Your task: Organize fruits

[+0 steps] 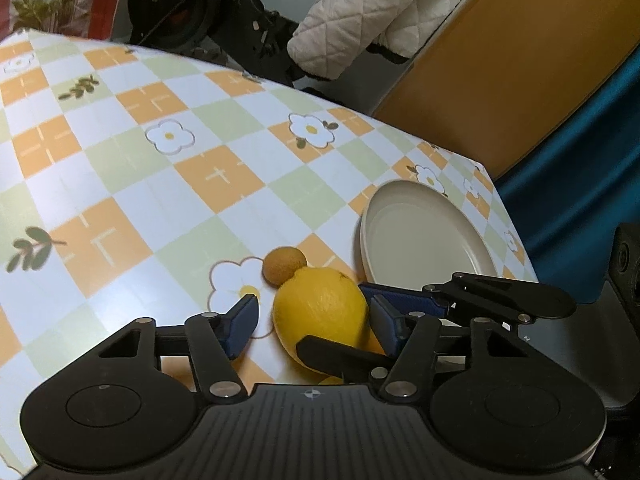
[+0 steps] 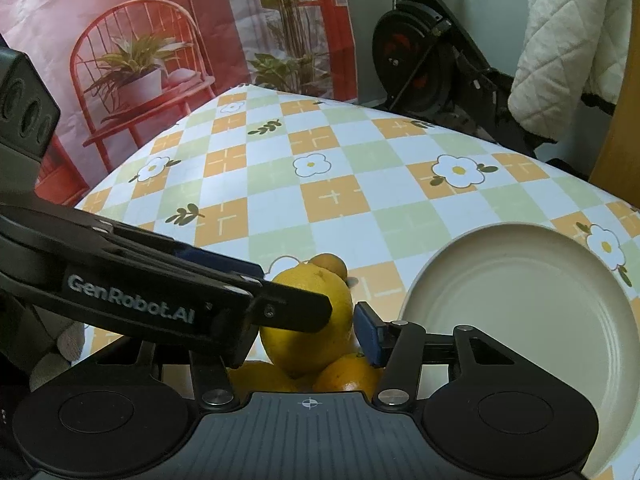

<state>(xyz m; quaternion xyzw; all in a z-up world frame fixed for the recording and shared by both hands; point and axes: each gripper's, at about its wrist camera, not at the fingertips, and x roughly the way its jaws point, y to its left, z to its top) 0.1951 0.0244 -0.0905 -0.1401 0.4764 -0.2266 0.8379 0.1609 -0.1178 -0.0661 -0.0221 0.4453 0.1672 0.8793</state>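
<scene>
A yellow lemon (image 1: 320, 312) lies on the checked tablecloth, with a small brown round fruit (image 1: 285, 265) touching its far side. My left gripper (image 1: 316, 324) is open, its blue pads either side of the lemon with gaps showing. In the right wrist view the lemon (image 2: 308, 344) sits between my right gripper's (image 2: 308, 332) fingers, which are open; the right blue pad (image 2: 370, 334) stands just clear of it. The left gripper crosses in front of the right one. Two oranges (image 2: 348, 372) lie below the lemon. A small orange fruit (image 2: 330, 264) sits behind it.
An empty cream plate (image 2: 520, 320) lies right of the fruit, near the table's right edge; it also shows in the left wrist view (image 1: 420, 232). Beyond the table stand an exercise bike (image 2: 420, 60), a quilted white cover (image 2: 560, 40) and a wooden panel (image 1: 520, 60).
</scene>
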